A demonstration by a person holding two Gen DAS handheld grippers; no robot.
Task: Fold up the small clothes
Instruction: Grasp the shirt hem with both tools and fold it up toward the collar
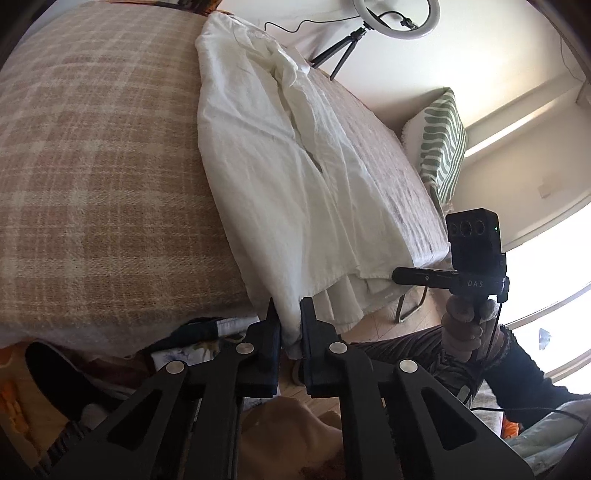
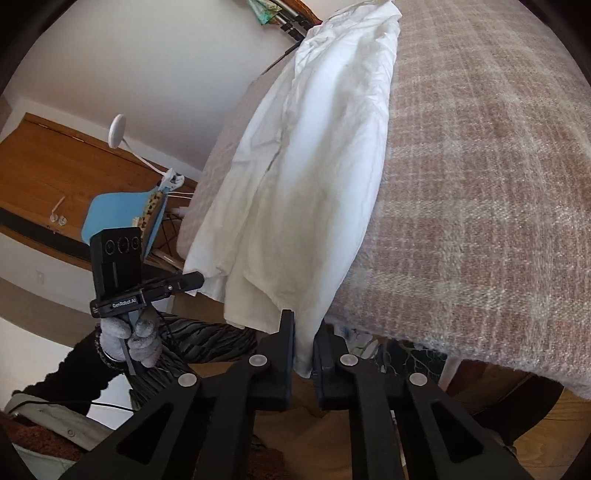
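A white garment (image 1: 280,177) lies lengthwise on a bed with a tan plaid blanket (image 1: 92,166), its near hem hanging over the bed's edge. My left gripper (image 1: 288,314) is shut on one corner of that hem. My right gripper (image 2: 303,328) is shut on the other hem corner of the white garment (image 2: 303,177), which stretches away over the plaid blanket (image 2: 480,184). Each gripper shows in the other's view: the right one (image 1: 400,277) to the right, the left one (image 2: 194,278) to the left, both pinching the hem.
A ring light on a tripod (image 1: 395,18) stands beyond the bed. A green striped pillow (image 1: 443,144) leans at the bed's right side. A wooden cabinet (image 2: 74,177) and a blue chair (image 2: 114,214) stand to the left. Clutter lies on the floor under the bed edge.
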